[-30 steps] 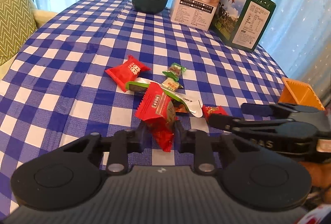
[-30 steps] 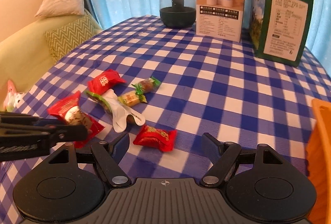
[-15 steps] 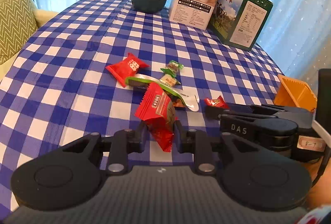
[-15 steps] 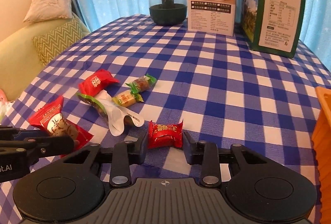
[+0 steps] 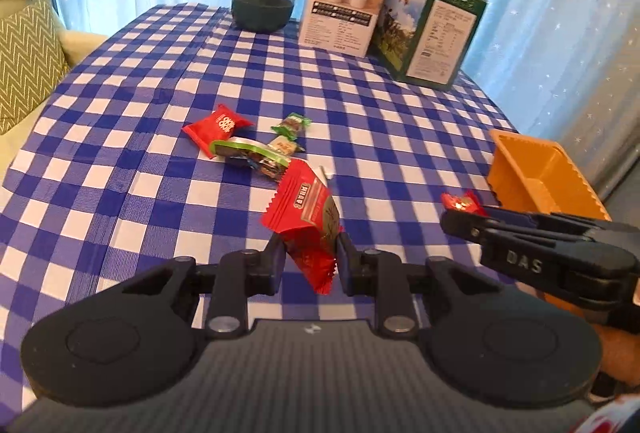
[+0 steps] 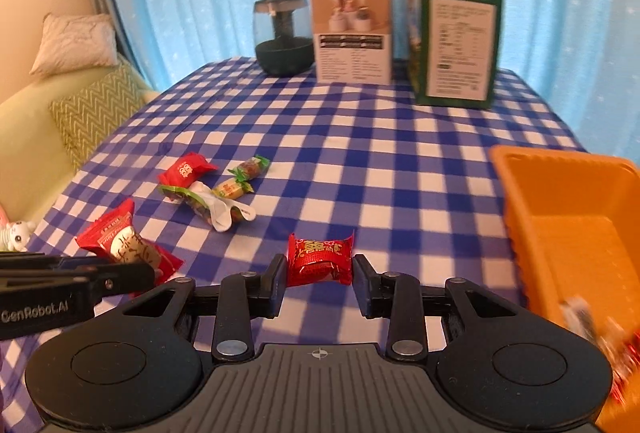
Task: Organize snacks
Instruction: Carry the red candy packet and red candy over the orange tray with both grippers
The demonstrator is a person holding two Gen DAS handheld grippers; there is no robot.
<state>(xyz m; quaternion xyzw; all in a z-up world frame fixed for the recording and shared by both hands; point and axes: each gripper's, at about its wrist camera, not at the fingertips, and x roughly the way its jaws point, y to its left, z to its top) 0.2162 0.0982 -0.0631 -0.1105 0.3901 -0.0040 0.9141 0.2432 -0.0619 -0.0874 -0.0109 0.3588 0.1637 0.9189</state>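
Right wrist: orange tray (image 6: pixel 520 201) rim right, open checked tablecloth (image 6: pixel 400 153) ahead

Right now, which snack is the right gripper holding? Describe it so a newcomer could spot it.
On the blue checked tablecloth, look just left of the orange tray. The right gripper is shut on a small square red candy with gold lettering. It is shorter and squarer than the long red packet in the left gripper.

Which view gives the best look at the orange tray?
The right wrist view: the orange tray sits close, showing its inside floor and some blurred wrappers at its near end. In the left wrist view the tray is farther off, its near end hidden behind the right gripper.
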